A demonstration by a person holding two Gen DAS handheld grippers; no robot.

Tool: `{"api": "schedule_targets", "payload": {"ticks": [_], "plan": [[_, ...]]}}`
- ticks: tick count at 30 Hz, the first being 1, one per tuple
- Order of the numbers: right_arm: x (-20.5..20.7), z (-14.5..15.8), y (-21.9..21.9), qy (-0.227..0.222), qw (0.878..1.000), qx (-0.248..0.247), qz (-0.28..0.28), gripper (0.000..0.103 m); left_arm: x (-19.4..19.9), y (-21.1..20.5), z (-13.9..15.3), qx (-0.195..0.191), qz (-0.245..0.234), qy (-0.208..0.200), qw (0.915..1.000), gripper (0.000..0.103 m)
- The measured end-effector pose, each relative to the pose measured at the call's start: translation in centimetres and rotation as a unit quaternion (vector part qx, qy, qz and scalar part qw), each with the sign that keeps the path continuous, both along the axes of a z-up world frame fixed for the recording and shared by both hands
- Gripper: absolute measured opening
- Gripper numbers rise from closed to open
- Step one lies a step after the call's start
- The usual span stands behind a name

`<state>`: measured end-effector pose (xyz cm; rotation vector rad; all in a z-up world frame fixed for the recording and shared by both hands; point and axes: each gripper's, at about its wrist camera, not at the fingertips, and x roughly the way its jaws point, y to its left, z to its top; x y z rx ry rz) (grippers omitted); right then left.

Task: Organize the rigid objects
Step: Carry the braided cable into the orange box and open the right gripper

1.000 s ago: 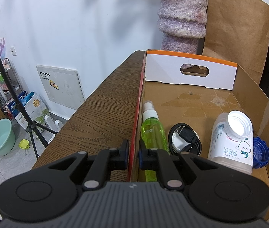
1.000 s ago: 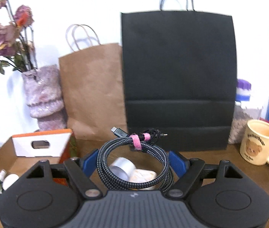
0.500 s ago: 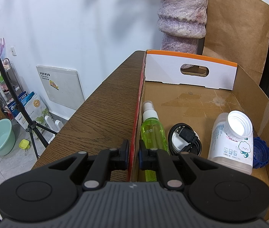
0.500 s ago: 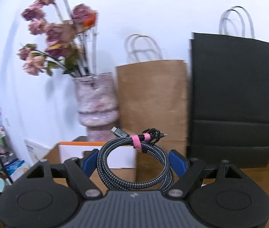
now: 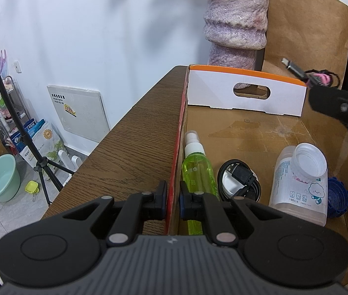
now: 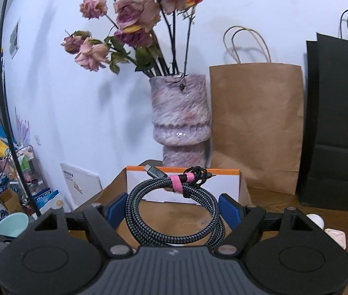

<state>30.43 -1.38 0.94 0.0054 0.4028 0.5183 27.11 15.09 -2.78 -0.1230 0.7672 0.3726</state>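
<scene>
A: Okay, left gripper [image 5: 173, 198]?
B: clamped on the cardboard box [image 5: 247, 132] side wall
A: right gripper [image 6: 174, 209]?
B: grasping the braided cable coil [image 6: 174, 211], held above the box's far end, near the vase [image 6: 180, 120]

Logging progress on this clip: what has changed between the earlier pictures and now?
The right gripper, holding the braided cable coil, swung from the black bag to the cardboard box. The left gripper stayed clamped on the box's wall; the box's contents are unmoved.
</scene>
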Motion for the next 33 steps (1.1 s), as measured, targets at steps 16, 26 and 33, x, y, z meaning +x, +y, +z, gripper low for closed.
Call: {"api": "schedule_targets", "payload": {"ticks": [16,26,33], "plan": [[0.5,-1.1,0.9,0.019,1.0,-0.01,0.018,0.079,-0.1,-0.1,0.0,0.003,-0.001,-0.001,1.0,0.01],[1.0,-1.2,0.6,0.036,0.999,-0.004,0.01,0.102,-0.1,-0.1,-0.1,0.003,-0.001,-0.001,1.0,0.01],[1.1,-1.2,0.5,0.039,0.999,-0.004,0.009,0.103,-0.1,-0.1,0.0,0.003,-0.001,-0.001,1.0,0.01]]}}
